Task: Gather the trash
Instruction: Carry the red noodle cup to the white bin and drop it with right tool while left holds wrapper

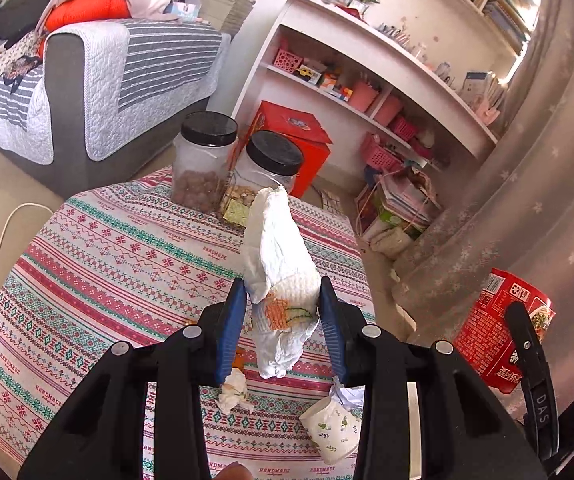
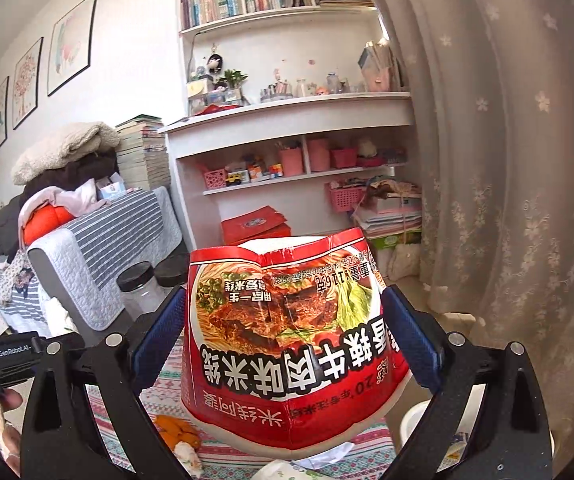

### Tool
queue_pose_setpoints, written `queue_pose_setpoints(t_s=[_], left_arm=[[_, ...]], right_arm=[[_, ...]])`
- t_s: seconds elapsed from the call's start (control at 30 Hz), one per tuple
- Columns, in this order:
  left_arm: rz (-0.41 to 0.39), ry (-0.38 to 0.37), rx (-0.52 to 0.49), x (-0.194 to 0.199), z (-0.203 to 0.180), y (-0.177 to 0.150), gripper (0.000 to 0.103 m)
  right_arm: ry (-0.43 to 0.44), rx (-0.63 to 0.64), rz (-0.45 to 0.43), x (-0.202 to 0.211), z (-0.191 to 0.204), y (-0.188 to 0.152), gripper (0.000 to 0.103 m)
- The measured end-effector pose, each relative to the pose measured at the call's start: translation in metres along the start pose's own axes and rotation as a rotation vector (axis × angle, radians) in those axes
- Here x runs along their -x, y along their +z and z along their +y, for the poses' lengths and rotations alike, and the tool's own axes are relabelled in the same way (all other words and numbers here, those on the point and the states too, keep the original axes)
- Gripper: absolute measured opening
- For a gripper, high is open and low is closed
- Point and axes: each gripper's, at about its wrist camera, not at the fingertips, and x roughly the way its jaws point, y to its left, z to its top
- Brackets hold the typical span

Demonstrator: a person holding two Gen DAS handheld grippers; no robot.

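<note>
Striped tablecloth (image 1: 127, 248) under everything, sofa (image 1: 87, 92) and white shelf (image 1: 367, 80) behind. Right gripper (image 2: 287, 320) clamps red noodle cup (image 2: 291, 344); left gripper (image 1: 283, 312) pinches crumpled tissue (image 1: 275, 264). Two jars (image 1: 207, 160) ahead; paper cup (image 1: 333, 428), tissue scrap (image 1: 233, 396) below.

We read "HANDMADE" repeated along the stripes of the tablecloth (image 1: 127, 264), "DAS" on the black gripper finger (image 1: 537, 396) at the right edge, "GenRobot.AI" on the black mount (image 2: 13, 350) at the left — and, upside down on the red noodle bowl (image 2: 295, 344), large white Chinese characters and "116"
</note>
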Motion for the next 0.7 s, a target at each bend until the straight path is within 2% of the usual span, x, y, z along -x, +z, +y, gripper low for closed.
queue_pose_setpoints(t_s=[0.2, 0.27, 0.47, 0.57, 0.7], left_arm=[[0.015, -0.044, -0.05, -0.007, -0.027, -0.008, 0.037], [0.021, -0.058, -0.068, -0.01, -0.036, -0.011, 0.037], [0.046, -0.104, -0.128, -0.02, -0.068, -0.023, 0.037], [0.064, -0.132, -0.164, -0.026, -0.087, -0.032, 0.037], [0.103, -0.196, -0.219, -0.033, -0.119, -0.045, 0.037]], right_arm=[[-0.241, -0.047, 0.027, 0.01, -0.049, -0.016, 0.092], [-0.333, -0.061, 0.067, 0.007, -0.067, -0.026, 0.093], [-0.537, -0.071, 0.217, -0.001, -0.118, -0.057, 0.094], [-0.573, -0.072, 0.282, -0.001, -0.136, -0.07, 0.096], [-0.587, -0.126, 0.275, 0.019, -0.156, -0.078, 0.096]])
